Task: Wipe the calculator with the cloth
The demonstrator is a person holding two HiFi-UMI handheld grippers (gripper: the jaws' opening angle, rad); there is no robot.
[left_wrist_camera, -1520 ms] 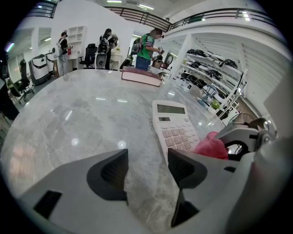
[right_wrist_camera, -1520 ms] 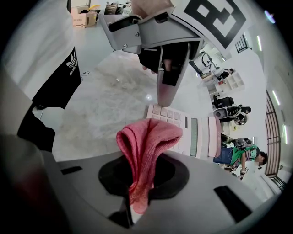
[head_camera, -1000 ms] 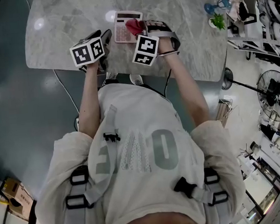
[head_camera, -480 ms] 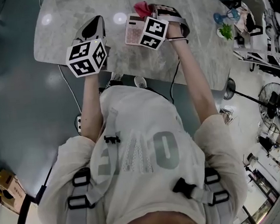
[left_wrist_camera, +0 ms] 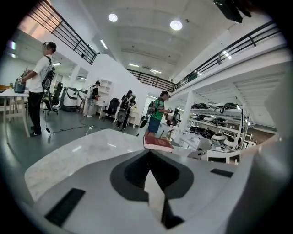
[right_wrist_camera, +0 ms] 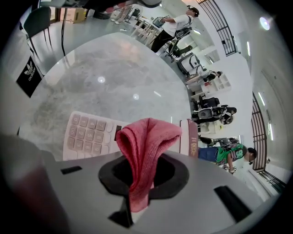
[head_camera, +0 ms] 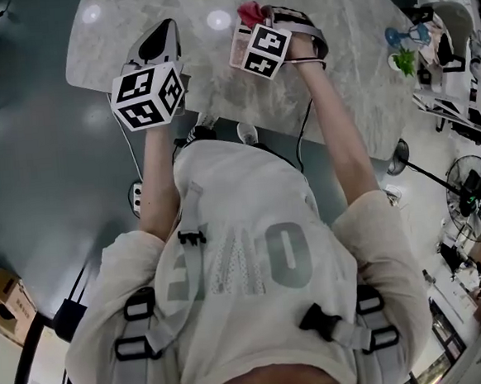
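Right gripper [right_wrist_camera: 139,173] is clamped on the pink cloth [right_wrist_camera: 146,137], which is bunched up and pokes out past the jaws in a floppy fold. The pinkish calculator [right_wrist_camera: 87,135] lies flat on the marble bench [right_wrist_camera: 105,82], keys up, right below that fold, though honestly I can't tell if the cloth actually touches it. A dark red booklet [right_wrist_camera: 191,141] sits just beside the calculator. My left gripper [left_wrist_camera: 150,157] has its jaws pressed together with nothing in them, and it's over the left part of the bench, well apart from the calculator.
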